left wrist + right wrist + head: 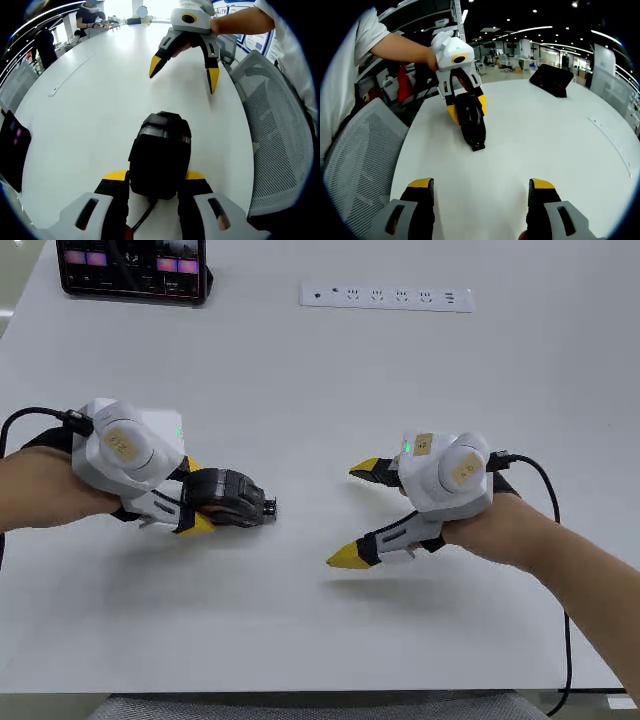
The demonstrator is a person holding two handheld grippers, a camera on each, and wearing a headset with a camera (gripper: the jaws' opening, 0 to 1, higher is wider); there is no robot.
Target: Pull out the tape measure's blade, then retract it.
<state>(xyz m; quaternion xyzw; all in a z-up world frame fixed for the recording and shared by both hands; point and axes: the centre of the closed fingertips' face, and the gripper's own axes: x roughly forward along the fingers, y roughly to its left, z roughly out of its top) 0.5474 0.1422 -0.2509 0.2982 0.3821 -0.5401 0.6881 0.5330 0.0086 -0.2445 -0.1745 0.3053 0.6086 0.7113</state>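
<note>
Holding tape measure [235, 498] clamped in left gripper [198, 496], left of centre on white table [300, 380]. Blade hook [268, 507] faces right, blade not yet drawn. Right gripper [354, 514]: jaws wide, empty, apart from hook. Step, judged: approach. Next calls for pinching hook, pulling rightward.

Bright overhead light casts a soft shadow under the right gripper [344, 517], edges fisheye-bent

The tape measure [232, 498] is black. Both the left gripper [198, 496] and the right gripper [342, 517] have white bodies, black jaws and yellow tips. The table [300, 380] is plain white.
</note>
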